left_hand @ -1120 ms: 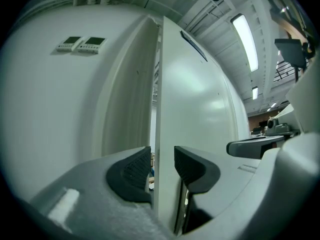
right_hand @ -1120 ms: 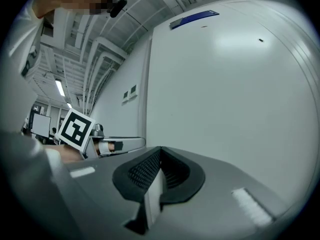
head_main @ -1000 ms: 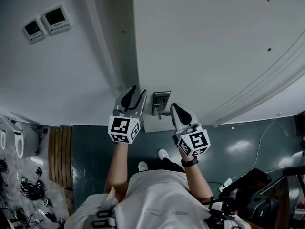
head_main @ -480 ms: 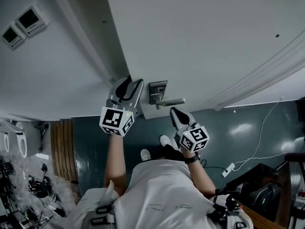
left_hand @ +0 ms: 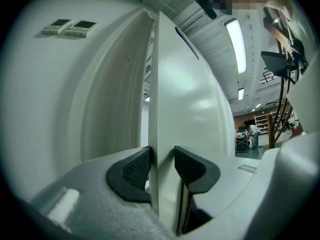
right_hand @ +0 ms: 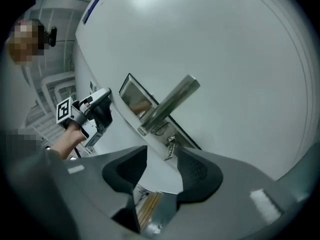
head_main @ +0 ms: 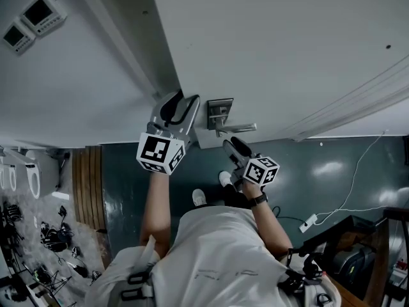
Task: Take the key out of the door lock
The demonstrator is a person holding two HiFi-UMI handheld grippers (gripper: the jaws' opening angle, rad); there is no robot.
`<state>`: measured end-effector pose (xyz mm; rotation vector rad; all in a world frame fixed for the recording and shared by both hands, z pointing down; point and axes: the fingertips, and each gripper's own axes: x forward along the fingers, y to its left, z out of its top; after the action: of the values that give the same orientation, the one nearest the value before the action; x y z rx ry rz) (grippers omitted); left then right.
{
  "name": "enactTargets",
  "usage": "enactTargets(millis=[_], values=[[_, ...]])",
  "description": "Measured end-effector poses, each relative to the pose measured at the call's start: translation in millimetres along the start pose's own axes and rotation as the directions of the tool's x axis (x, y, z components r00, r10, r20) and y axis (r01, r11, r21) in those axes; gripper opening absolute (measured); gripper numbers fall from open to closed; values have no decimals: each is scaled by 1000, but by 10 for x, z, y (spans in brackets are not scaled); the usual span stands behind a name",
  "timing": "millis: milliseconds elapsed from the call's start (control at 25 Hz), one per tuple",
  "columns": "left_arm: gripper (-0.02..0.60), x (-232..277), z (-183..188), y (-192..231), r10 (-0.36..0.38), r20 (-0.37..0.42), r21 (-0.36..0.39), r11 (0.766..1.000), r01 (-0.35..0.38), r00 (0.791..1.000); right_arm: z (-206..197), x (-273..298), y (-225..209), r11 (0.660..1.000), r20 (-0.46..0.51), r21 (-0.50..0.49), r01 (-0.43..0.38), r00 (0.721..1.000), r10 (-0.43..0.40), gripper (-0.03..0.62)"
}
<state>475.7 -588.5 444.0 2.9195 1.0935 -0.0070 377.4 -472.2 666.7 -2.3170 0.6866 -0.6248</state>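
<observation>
The white door (head_main: 275,50) stands ajar, and its metal lock plate (head_main: 219,112) carries a lever handle (head_main: 238,128). In the right gripper view a small metal key (right_hand: 171,147) sticks out of the lock under the lever handle (right_hand: 169,102). My right gripper (right_hand: 162,155) sits just below and in front of the key. Its jaws have just been opening, and neither pad touches the key. In the head view that right gripper (head_main: 231,144) hangs under the lever. My left gripper (left_hand: 161,154) has just been closing, and its pads now clamp the door's edge (left_hand: 162,99).
Two wall control panels (head_main: 39,10) hang at the upper left. The dark floor below holds a wooden board (head_main: 86,187), tangled cables (head_main: 54,235) and a power strip (head_main: 308,222). The far room, with a person (left_hand: 254,134), shows past the door.
My right gripper has sunk from beside the lever to below it, rolled over, and its jaws have opened. The left gripper stays on the door's edge.
</observation>
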Motion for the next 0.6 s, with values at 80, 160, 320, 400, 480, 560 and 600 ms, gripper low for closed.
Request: enactTargets(millis=[80, 160, 320, 400, 480, 560, 600], values=[[152, -4, 0, -5, 2, -1, -1, 1000, -2, 1000, -34, 86, -24, 999, -6, 29, -14, 1000, 14, 178], [153, -9, 2, -8, 6, 0, -2, 1000, -6, 1000, -48, 175, -28, 998, -7, 51, -27, 1000, 27, 175], [153, -13, 1, -4, 15, -1, -4, 1000, -15, 1000, -79, 368, -87, 985, 3, 163, -50, 999, 50, 170], [153, -12, 0, -4, 16, -3, -6, 1000, -16, 1000, -92, 456, -107, 962, 21, 263, -77, 997, 74, 170], [153, -11, -2, -2, 17, -4, -9, 1000, -17, 1000, -101, 520, -136, 932, 45, 348, -98, 995, 88, 165], [153, -8, -5, -4, 20, -7, -10, 1000, -20, 1000, -112, 546, -147, 912, 61, 395, -113, 994, 96, 127], [155, -6, -6, -6, 22, -9, -10, 1000, -22, 1000, -108, 554, -128, 904, 69, 409, -128, 992, 109, 101]])
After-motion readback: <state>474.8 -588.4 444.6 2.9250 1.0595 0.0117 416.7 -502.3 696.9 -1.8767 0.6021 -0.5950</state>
